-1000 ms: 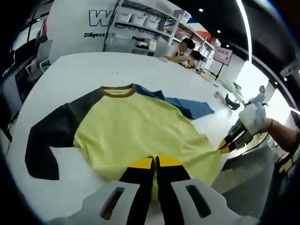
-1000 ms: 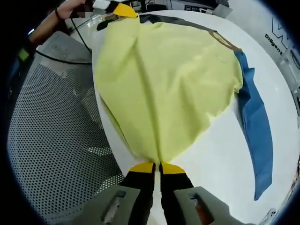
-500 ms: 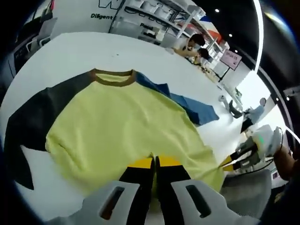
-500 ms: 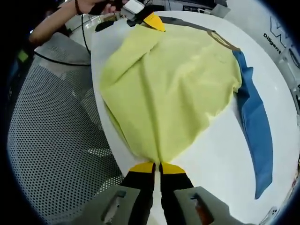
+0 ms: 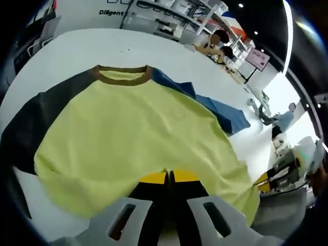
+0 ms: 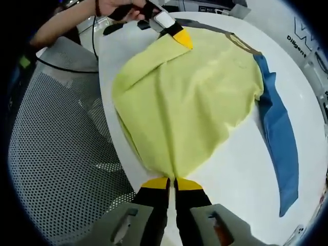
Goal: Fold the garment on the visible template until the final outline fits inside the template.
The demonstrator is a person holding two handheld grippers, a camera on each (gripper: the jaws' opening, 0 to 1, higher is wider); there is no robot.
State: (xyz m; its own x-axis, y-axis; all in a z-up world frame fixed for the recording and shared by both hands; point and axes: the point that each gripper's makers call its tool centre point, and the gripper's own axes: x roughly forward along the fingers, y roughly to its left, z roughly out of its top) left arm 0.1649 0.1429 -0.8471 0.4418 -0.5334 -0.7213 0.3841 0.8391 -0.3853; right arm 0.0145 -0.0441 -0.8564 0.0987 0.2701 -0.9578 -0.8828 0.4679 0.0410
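A yellow shirt (image 5: 138, 128) with dark sleeves (image 5: 41, 118) and a brown collar (image 5: 123, 76) lies on a blue template (image 5: 225, 115) on the white table (image 5: 102, 46). My left gripper (image 5: 170, 177) is shut on the shirt's hem, held above the shirt body. The right gripper (image 5: 264, 182) shows at the right edge, at the other hem corner. In the right gripper view, my right gripper (image 6: 171, 182) is shut on the near corner of the shirt (image 6: 200, 97). The left gripper (image 6: 182, 40) holds its hem corner folded inward over the yellow cloth. The template (image 6: 279, 138) sticks out along the right.
A grey mesh chair (image 6: 56, 154) stands close against the table edge on the left of the right gripper view. Shelves (image 5: 169, 15) and seated people (image 5: 220, 43) are beyond the far side of the table. A cable (image 6: 66, 64) trails from the hand on the left gripper.
The left gripper has carried its hem corner inward toward the collar, folding yellow cloth over the shirt body. The right gripper has kept its corner in place.
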